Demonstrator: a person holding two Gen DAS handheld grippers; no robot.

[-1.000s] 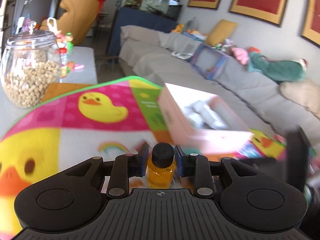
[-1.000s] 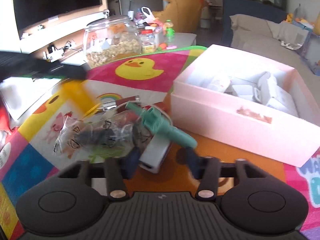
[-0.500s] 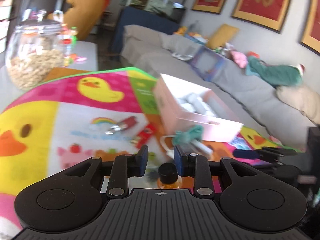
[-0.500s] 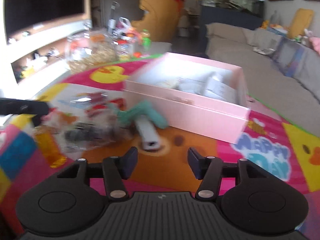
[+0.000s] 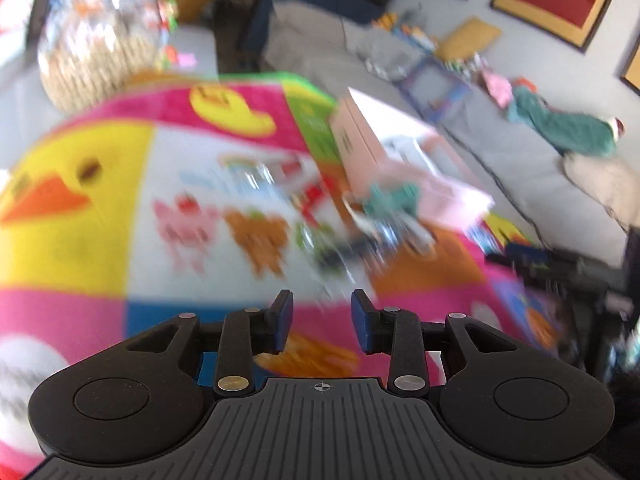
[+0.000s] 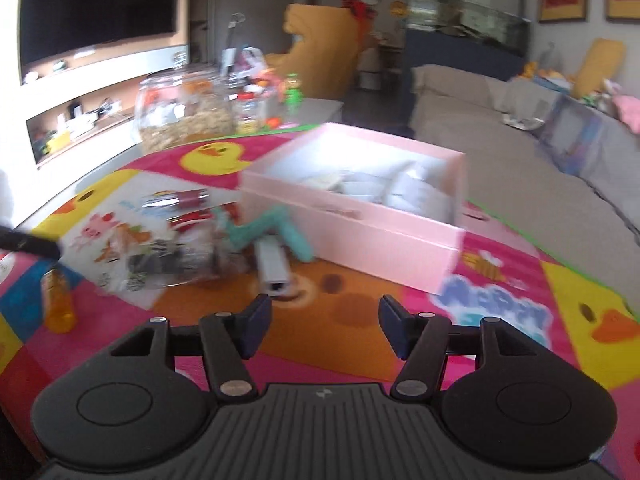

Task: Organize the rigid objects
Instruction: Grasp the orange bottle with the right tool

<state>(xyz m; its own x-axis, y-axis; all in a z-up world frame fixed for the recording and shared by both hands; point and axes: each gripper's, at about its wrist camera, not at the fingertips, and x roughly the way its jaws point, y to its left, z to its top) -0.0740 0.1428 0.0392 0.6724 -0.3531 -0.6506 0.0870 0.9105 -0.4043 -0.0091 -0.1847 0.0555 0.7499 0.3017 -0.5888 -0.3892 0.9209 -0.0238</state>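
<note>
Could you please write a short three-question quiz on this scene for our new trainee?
1. True or false: the left hand-held gripper holds something.
2. Where is the orange bottle? A) in the pink box B) on the mat C) in the right hand-held gripper
3. Fill in: the grey adapter lies ___ the pink box.

Key: 1 false; 2 B; 3 outside.
</note>
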